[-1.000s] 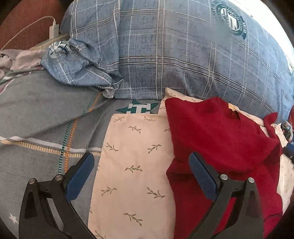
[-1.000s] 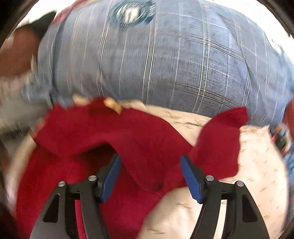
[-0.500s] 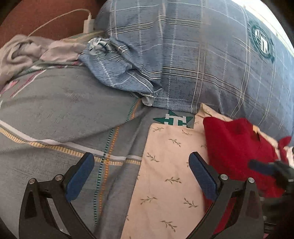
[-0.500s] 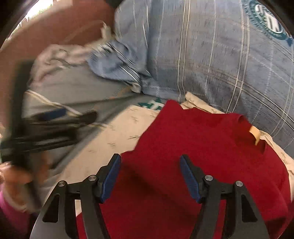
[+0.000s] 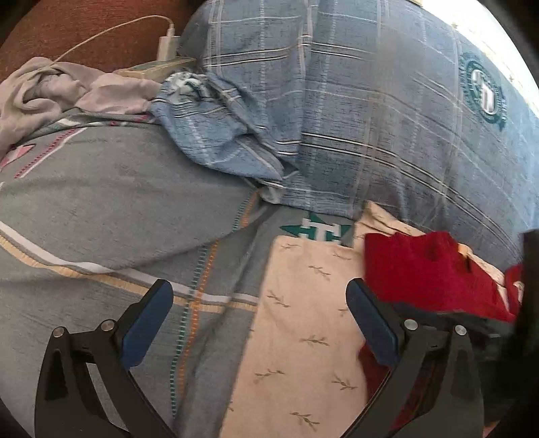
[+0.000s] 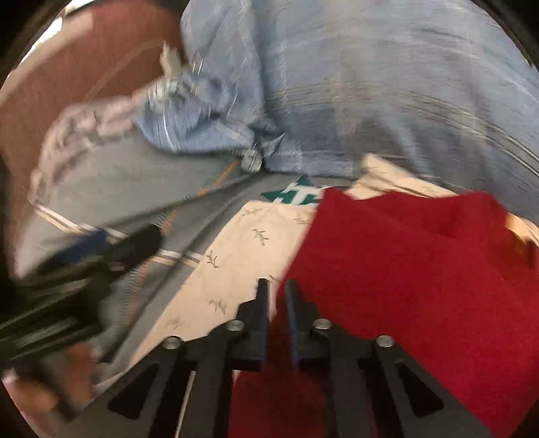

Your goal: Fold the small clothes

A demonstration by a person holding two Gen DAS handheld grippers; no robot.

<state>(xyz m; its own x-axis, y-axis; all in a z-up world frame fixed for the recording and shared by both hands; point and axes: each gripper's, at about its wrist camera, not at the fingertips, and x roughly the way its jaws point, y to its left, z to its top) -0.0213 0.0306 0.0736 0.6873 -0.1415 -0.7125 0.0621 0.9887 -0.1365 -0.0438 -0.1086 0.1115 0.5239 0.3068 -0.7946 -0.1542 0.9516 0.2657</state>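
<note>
Now R hand-held gripper [image 6: 277, 296] pinched on red shirt [image 6: 421, 269] edge; L hand-held gripper [image 5: 259, 313] wide, empty.

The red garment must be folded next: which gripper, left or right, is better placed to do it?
Probably the right. The right gripper is nearly shut at the edge of the red garment, apparently pinching it. The left gripper is open over the leaf-print cloth, beside the garment, and holds nothing.

I work in a home bedroom, on a bed. A grey sheet [image 5: 111, 202] covers the mattress. A blue plaid pillow [image 5: 387, 118] lies at the head. A charger [image 5: 167, 45] sits on a power strip [image 5: 155, 69] against the brown headboard [image 5: 84, 20]. Loose clothes [image 5: 50, 91] lie nearby.
</note>
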